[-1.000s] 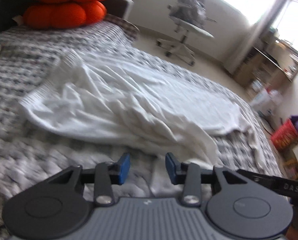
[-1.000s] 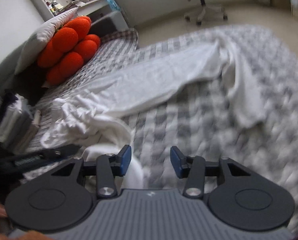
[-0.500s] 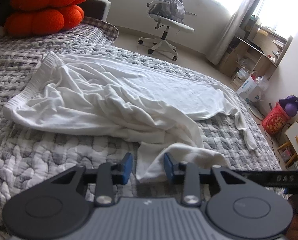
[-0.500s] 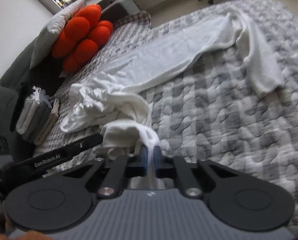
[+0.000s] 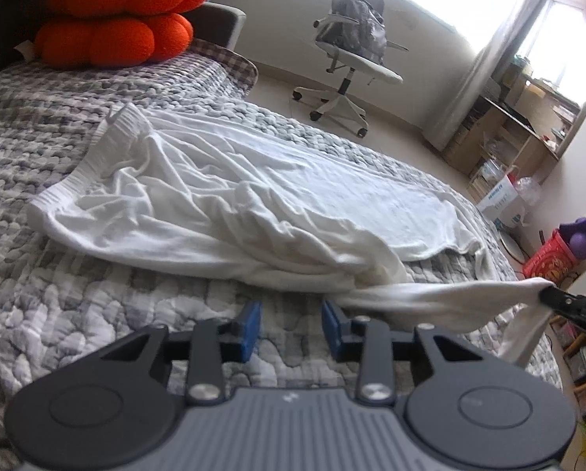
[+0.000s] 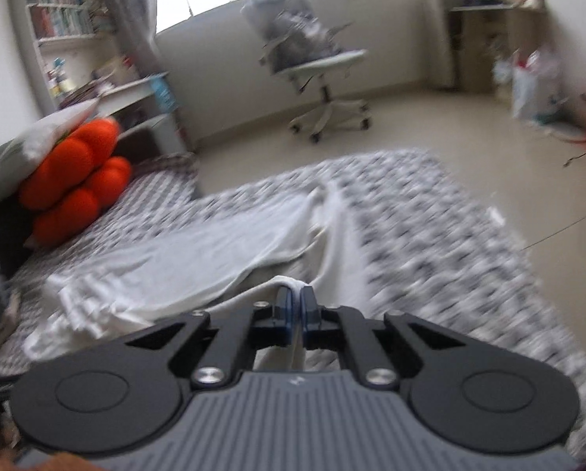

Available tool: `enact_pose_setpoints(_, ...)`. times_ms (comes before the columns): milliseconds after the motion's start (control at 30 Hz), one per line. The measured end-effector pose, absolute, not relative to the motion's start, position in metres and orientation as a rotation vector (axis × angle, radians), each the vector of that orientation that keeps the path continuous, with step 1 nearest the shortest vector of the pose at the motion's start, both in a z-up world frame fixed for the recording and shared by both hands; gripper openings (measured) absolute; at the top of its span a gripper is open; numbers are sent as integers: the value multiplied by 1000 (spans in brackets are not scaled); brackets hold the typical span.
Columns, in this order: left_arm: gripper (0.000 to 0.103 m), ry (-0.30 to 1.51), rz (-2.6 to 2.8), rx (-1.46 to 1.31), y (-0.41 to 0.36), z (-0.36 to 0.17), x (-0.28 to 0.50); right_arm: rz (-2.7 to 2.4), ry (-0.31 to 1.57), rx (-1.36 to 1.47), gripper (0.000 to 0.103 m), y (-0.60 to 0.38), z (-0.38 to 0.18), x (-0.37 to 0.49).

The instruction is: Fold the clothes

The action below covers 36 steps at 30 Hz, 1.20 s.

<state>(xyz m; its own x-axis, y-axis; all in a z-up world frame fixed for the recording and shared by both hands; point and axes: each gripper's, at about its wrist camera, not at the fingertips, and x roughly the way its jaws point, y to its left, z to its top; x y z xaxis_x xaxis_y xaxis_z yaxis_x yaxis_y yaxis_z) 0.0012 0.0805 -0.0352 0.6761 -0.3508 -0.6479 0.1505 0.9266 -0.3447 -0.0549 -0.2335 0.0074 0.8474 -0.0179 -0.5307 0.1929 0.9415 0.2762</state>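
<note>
A: Left wrist view: the left tongs (image 5: 289, 324) gape wide, holding nothing; ahead, the white garment (image 5: 253, 204) sprawls rumpled on the bed (image 5: 57, 314).

B: Right tongs (image 6: 294, 302) are clamped on its sleeve end (image 6: 292, 283). No neat fold shows; folding looks mostly left.

1. A white cardboard box (image 5: 499, 200) on the floor beside the bed carries blue printed lettering on its side; the letters are too small and skewed to read.
2. A red container (image 5: 550, 263) farther right on the floor bears a gold pattern or characters, not legible.
3. The book spines on the wall shelf (image 6: 57, 19) in the right wrist view are blurred; no title can be read.
4. No other text, number or brand can be read.
</note>
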Motion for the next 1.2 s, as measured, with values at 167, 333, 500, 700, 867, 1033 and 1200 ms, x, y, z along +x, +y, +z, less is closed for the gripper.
enact_pose_setpoints(167, 35, 772, -245, -299, 86, -35, 3, -206, 499, 305, 6, -244, 9, -44)
enact_pose_setpoints(333, 35, 757, -192, -328, 95, -34, 3, -275, 466, 273, 6, -256, 11, -33)
enact_pose_setpoints(500, 36, 723, -115, -334, 103, -32, 2, -330, 476, 231, 6, -265, 9, -21)
enact_pose_setpoints(700, 36, 660, 24, -346, 118, -27, 1, -402, 493, 173, 6, -277, 4, -4)
enact_pose_setpoints(867, 41, 607, 146, -385, 136, -22, -2, -379, 529, 245, 8, -288, -7, 1)
enact_pose_setpoints(1033, 43, 626, 229, -501, 165, -24, -3, -326, 541, 283, 15, -291, -9, -1)
enact_pose_setpoints(1200, 42, 682, 225, -661, 189, -37, 5, -235, 545, 264, 54, -277, -4, -5)
